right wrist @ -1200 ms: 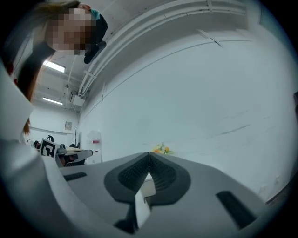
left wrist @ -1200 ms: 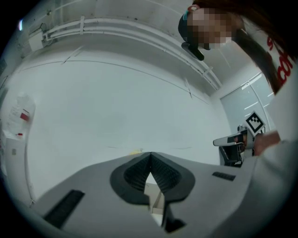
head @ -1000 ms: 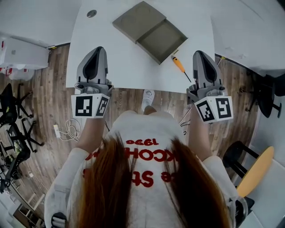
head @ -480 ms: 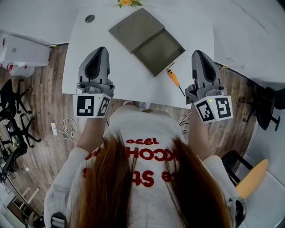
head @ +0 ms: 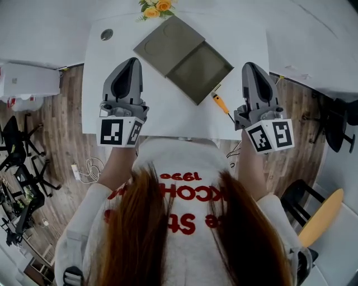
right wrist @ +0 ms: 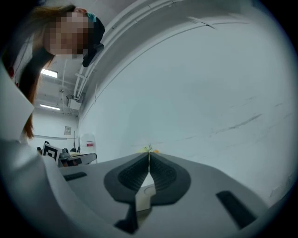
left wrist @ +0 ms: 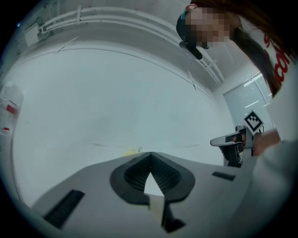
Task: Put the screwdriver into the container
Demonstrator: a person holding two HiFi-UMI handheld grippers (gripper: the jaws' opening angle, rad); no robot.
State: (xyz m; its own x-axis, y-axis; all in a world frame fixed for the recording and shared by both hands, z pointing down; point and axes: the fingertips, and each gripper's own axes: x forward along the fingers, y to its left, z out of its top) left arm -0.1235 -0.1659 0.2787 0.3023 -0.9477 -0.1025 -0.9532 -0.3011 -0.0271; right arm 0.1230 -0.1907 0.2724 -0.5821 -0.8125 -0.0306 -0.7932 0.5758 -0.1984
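The left hand-held gripper (head: 133, 62) is fully closed: in the left gripper view its two jaws meet at the tips w/ nothing between them. The right hand-held gripper (head: 250, 68) is the same, jaws pressed together and empty. Both are held over the near edge of the white worktop (head: 112, 114), well apart, one at each side.

The screwdriver (head: 221, 104), w/ orange handle, lies on the worktop near its front edge, just beside the near corner of the container (head: 201, 72) and a bit to the left of the right hand-held gripper. Its dark shaft points to the person. No gripper touches it.

The container is grey, shallow and open, w/ a flat grey part (head: 166, 43) against its far side. Yellow flowers (head: 155, 8) stand at the far edge.
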